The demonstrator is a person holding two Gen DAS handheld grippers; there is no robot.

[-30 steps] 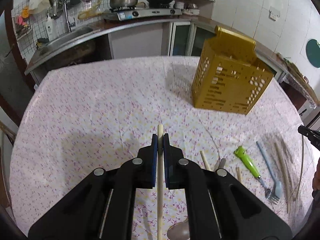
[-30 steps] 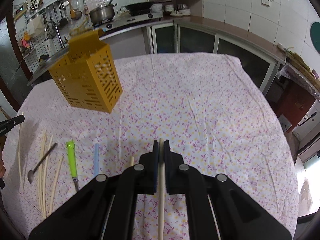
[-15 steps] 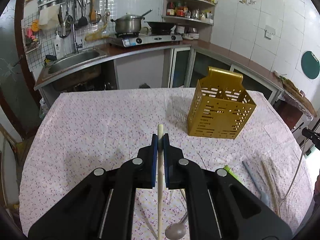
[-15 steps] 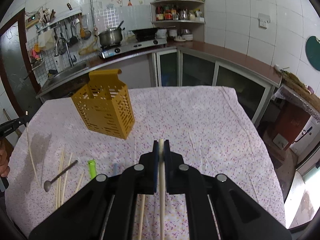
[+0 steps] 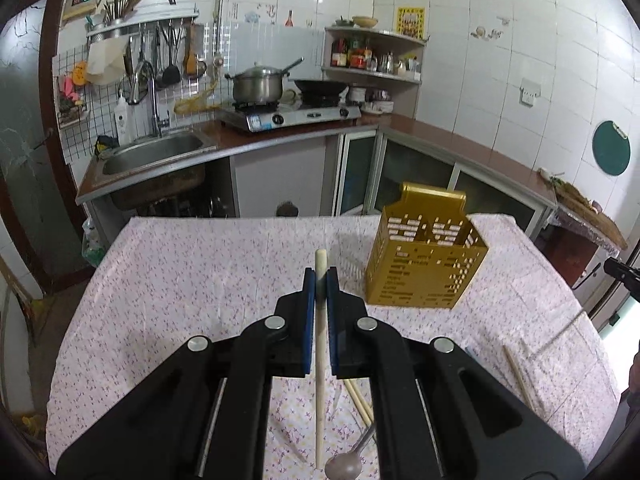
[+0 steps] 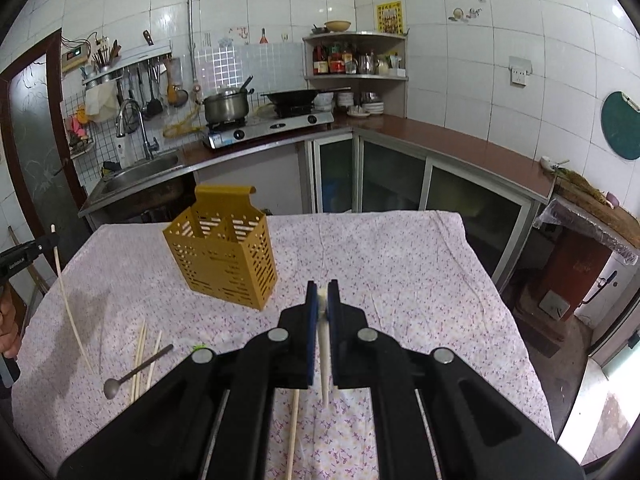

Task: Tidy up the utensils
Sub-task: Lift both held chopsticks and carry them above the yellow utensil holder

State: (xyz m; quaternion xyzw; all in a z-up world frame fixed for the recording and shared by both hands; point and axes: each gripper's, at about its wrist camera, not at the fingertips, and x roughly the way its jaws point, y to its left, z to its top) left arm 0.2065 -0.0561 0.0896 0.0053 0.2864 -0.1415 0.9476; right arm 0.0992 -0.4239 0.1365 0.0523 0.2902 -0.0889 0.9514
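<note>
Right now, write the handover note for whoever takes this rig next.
Left gripper: shut on one pale chopstick, lifted off the table.
Right gripper: shut on another pale chopstick, also in the air.
Yellow holder: upright on the flowered tablecloth, ahead of both grippers; nothing shows sticking out of its top.
Still lying on the cloth: loose chopsticks, a metal spoon, one more chopstick under the right gripper. A green-handled piece is mostly hidden.
Done: two chopsticks picked up.
Left: drop both into the holder, then collect the rest.
</note>
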